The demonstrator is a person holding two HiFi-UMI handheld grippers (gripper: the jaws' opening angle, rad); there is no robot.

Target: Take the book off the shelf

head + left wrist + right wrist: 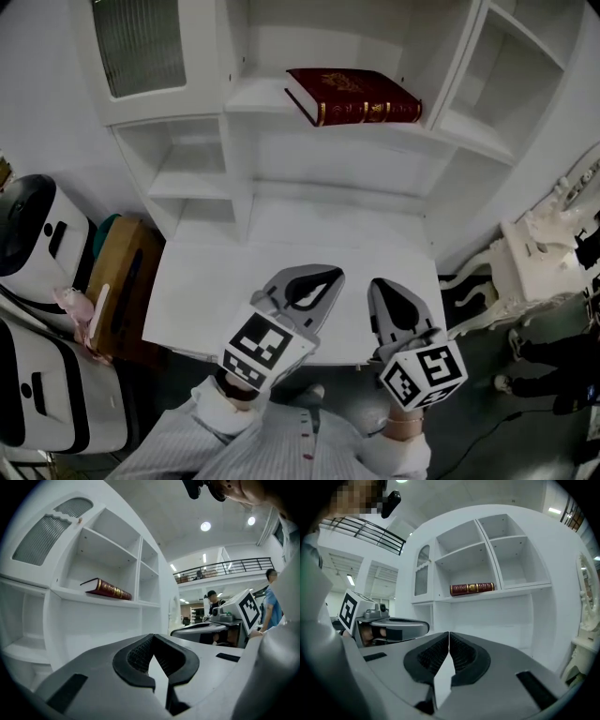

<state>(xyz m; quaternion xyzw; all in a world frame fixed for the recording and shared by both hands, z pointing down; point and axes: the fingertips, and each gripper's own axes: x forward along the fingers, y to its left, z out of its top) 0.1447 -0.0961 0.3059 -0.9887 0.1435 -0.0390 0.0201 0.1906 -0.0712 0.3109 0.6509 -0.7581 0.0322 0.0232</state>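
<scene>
Nearest, the left gripper (311,283) and the right gripper (389,300) hang above the white desk (216,291), both clenched on nothing. Marker cubes hide the hands. Far back, the dark red book (354,97) with a gilt spine lies flat on the middle shelf (258,97). Only the left gripper view shows distant people (271,597).

A white shelf unit (239,150) fills the wall, its upper-left door set with a ribbed glass panel (141,42), and a white desktop (281,272) juts from its base. Left of the unit stands a brown wooden piece (122,281) (possibly a small cabinet; the steep view leaves it unclear). Right of the unit, ornate white furniture (534,262) sits on a dark grey floor (487,412). Beyond the unit, round ceiling lights (205,526) glow above a railed balcony (225,568).
</scene>
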